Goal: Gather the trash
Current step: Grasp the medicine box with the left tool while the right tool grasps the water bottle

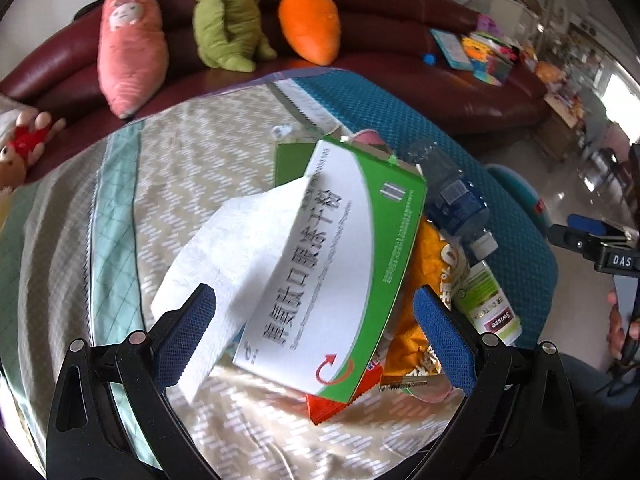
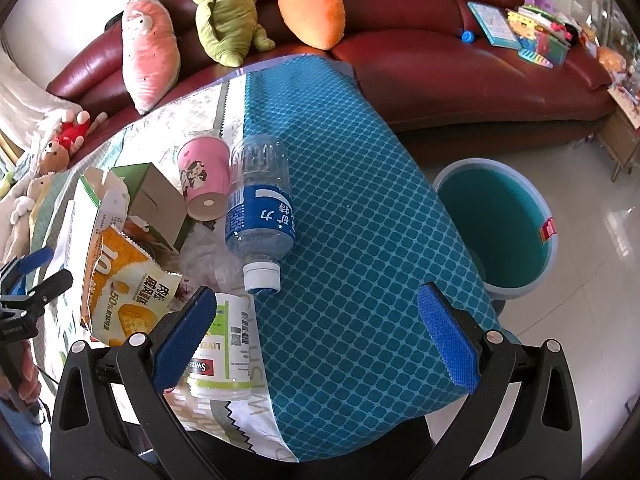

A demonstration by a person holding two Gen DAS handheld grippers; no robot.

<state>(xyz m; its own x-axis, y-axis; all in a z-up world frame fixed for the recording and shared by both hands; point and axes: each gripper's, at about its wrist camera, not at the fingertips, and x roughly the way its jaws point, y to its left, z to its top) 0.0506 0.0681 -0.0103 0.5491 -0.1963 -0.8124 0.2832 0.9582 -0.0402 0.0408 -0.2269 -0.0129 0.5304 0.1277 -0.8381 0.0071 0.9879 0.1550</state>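
A bottle [image 2: 259, 208] lies on the table [image 2: 360, 240], cup [image 2: 204, 178] behind-left, bin [image 2: 496, 216] on the floor right.

Red sofa [image 2: 460, 60]; carrot plush [image 2: 312, 4]; dinosaur plush [image 2: 224, 20]

1. The right hand-held gripper [image 2: 316, 336] hangs wide apart above the worktop [image 2: 360, 240], gripping nothing.
2. A bottle [image 2: 260, 204] lies on the blue cloth, cap toward the camera.
3. A pink cup [image 2: 204, 178] lies touching it.
4. A teal bin [image 2: 500, 224] stands on the floor beside the worktop.
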